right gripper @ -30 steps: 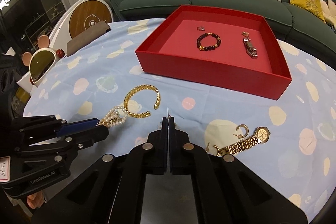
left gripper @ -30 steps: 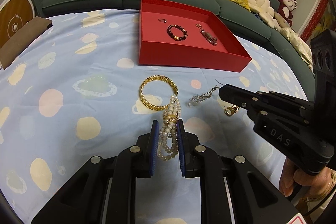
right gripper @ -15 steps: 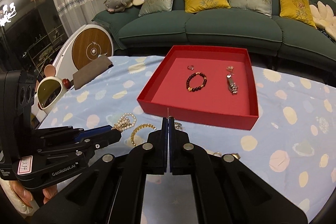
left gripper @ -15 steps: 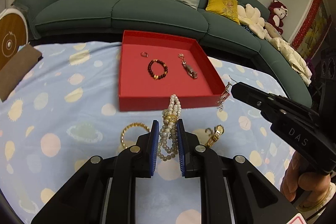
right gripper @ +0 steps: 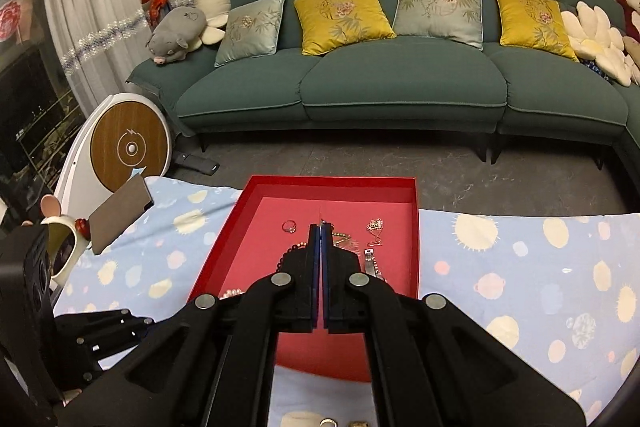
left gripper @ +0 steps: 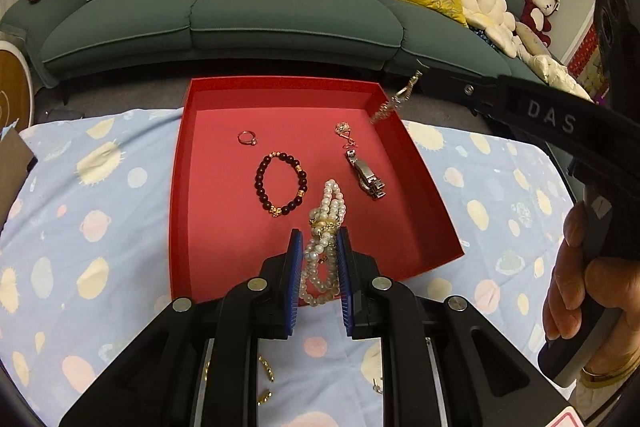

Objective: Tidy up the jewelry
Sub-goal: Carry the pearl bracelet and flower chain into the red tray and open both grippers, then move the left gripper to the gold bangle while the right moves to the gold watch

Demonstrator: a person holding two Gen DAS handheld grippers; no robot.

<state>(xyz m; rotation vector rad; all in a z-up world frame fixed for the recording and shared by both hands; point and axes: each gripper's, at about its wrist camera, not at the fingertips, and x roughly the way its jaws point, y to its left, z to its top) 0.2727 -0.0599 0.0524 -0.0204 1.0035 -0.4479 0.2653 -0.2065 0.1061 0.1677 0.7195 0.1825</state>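
My left gripper (left gripper: 318,241) is shut on a pearl bracelet (left gripper: 325,227) and holds it over the near part of the red tray (left gripper: 178,187). In the tray lie a ring (left gripper: 245,137), a dark bead bracelet (left gripper: 281,184), a gold pendant (left gripper: 345,131) and a silver watch band (left gripper: 367,177). My right gripper (right gripper: 321,229) is shut on a thin silver dangling piece (left gripper: 394,101), held above the tray's far right corner. The tray also shows in the right wrist view (right gripper: 224,251).
The tray sits on a blue spotted cloth (left gripper: 88,211). Gold pieces (left gripper: 266,371) lie on the cloth below my left gripper. A green sofa (right gripper: 360,75) stands behind. A brown pad (right gripper: 120,213) and a white mirror case (right gripper: 64,251) lie at the left.
Both grippers have moved forward from the cloth to above the red tray, each carrying its piece. The gold bangle and watch are left behind, near the view's lower edge.
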